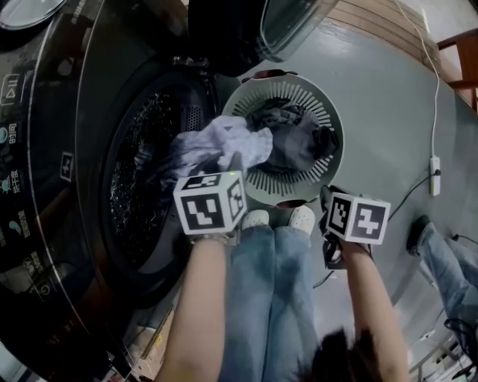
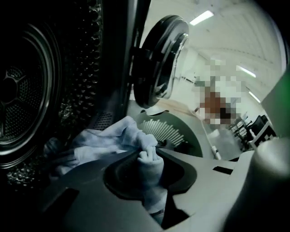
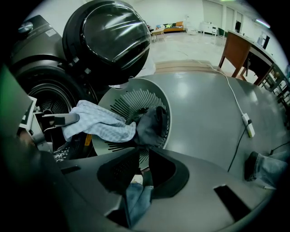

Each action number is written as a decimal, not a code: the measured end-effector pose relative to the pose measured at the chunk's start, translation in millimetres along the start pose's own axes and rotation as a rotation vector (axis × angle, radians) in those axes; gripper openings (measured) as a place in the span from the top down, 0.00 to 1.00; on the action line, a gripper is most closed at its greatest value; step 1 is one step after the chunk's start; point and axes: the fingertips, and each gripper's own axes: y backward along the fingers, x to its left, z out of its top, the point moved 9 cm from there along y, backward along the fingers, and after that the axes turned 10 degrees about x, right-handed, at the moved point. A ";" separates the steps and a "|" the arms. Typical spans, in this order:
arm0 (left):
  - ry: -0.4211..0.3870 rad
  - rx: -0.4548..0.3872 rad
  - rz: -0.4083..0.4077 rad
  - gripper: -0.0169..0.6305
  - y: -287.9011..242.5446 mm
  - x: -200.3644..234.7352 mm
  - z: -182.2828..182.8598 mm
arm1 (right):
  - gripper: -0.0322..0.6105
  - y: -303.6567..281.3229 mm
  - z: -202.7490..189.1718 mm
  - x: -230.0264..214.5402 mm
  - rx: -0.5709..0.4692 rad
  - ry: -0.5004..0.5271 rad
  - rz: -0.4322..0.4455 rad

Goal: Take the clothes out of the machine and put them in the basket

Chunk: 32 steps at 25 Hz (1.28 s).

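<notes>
Closest to me, jeans point(image 1: 269, 283) and white shoes point(image 1: 302, 218) sit btwn my two forearms, so I'm crouched right up against the work. R gripper point(image 1: 326, 194) hangs just beside the basket point(image 1: 328, 112), jaws pressed together w/ nothing in them. In the right gripper view only denim shows behind its tips.

L gripper point(image 1: 237, 158) is clamped on a pale cloth point(image 1: 224, 142). The left gripper view shows just a thin pinch of that fabric standing up btwn the pads. The cloth stretches from the mouth of the machine point(image 1: 89, 224) across to the basket's near rim. Its tail looks to trail back toward the drum point(image 1: 142, 186), tho it's too dark to say if it's clear of the lip. Dark clothes point(image 1: 299, 138) already lie in the basket. The door point(image 1: 291, 22) hangs open above it all, and a cable point(image 1: 435, 175) runs on the floor well apart.

Risks as I judge them:
- The grip is on a small fold, so a quick swing could pull it free & drop the cloth on the floor short of the rim.
- If the tail catches on the drum lip, a tug would do the same.
- Letting go too early prob leaves it draped over the rim, half out.
- R gripper can't catch anything while closed.
- Lifting high risks knocking the door.
</notes>
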 end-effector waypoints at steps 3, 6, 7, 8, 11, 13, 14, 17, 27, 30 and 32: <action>-0.028 -0.025 -0.163 0.86 -2.7 -45.6 8.9 | 0.85 1.0 0.0 -2.2 -0.001 -0.013 0.003; -0.068 -0.042 -0.293 0.86 -2.0 -87.6 17.3 | 0.85 4.8 2.4 -5.2 -0.011 -0.025 0.007; -0.077 -0.043 -0.325 0.86 -2.6 -99.6 19.5 | 0.85 6.1 3.0 -7.2 -0.015 -0.031 0.008; -0.089 -0.043 -0.344 0.86 -3.5 -110.2 21.7 | 0.85 7.2 3.6 -9.7 -0.018 -0.038 0.007; -0.132 -0.052 -0.344 0.86 -6.9 -130.3 28.4 | 0.85 9.3 5.0 -18.3 -0.026 -0.061 0.000; -0.128 -0.052 -0.341 0.85 -9.2 -134.2 31.5 | 0.85 11.2 5.4 -24.1 -0.028 -0.068 -0.004; -0.119 -0.046 -0.340 0.85 -10.6 -134.2 32.4 | 0.85 12.2 5.4 -26.8 -0.029 -0.070 -0.006; -0.107 -0.029 -0.283 0.72 -14.3 -129.5 32.3 | 0.85 14.1 4.4 -33.4 -0.030 -0.082 -0.010; -0.262 0.007 0.174 0.24 -13.6 -52.2 7.4 | 0.85 11.8 1.1 -34.8 -0.021 -0.077 -0.007; -0.363 0.075 0.301 0.22 -16.7 -16.7 2.1 | 0.85 8.9 0.3 -32.0 -0.020 -0.072 -0.003; -0.436 0.126 0.364 0.22 -21.4 3.8 0.4 | 0.85 6.7 -0.9 -30.1 -0.019 -0.069 0.002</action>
